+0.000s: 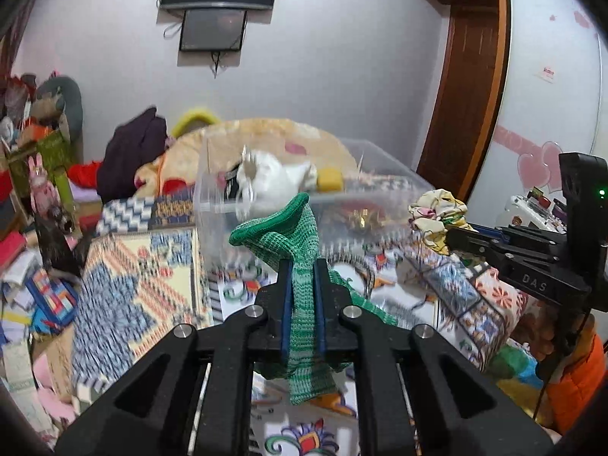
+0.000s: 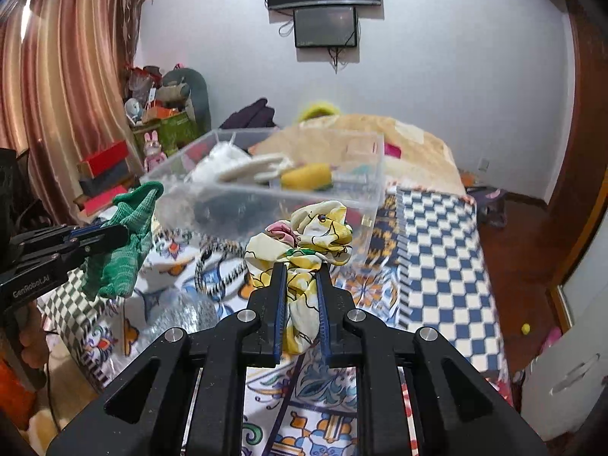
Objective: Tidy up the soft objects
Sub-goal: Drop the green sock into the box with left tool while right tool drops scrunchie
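Above patterned bedspread (image 2: 437, 250): left gripper (image 1: 303, 266) clamped on green knit cloth (image 1: 292, 228), right gripper (image 2: 301, 269) pinching yellow floral cloth (image 2: 311, 235); clear bin (image 2: 304, 197) behind, apparently holding soft items.

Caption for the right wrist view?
Right gripper holds a yellow floral scrunchie before the clear bin.

left wrist: faces clear bin (image 1: 364, 186) closely from left | right wrist: from right | shared: bin, bed
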The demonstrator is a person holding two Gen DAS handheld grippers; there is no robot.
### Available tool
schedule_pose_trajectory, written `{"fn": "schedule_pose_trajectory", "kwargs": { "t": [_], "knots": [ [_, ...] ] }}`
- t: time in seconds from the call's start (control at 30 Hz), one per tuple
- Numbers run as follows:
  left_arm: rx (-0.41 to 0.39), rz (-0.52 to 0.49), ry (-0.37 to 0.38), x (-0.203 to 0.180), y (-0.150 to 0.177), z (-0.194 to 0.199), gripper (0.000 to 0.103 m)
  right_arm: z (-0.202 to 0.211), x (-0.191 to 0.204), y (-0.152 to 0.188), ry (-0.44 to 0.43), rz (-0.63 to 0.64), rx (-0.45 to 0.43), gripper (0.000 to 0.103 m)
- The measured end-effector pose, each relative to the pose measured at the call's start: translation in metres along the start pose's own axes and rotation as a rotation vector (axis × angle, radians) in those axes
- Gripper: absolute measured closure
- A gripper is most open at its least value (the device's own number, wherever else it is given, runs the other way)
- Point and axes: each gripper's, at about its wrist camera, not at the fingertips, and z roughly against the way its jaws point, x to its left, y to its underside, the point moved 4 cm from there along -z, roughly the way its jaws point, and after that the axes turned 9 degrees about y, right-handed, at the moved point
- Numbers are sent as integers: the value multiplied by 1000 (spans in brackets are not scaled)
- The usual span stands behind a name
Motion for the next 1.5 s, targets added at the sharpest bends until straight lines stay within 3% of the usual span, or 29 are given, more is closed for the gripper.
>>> {"fn": "schedule_pose_trajectory", "kwargs": {
  "t": [0.43,0.7,1.07,1.5],
  "knots": [
    [-101,-55,2,-14,-65,-12,93,7,-5,-56,-3,-34,-146,90],
    [-111,-89,-12,-17,-98,-37,93,2,-4,-75,-7,-47,-184,90],
    [-57,-55,-44,-6,-111,-84,93,-30,-7,-77,6,-40,-123,90],
    [83,-16,-66,12,-89,-141,93,-71,-6,-64,7,-16,-9,89]
  ]
}}
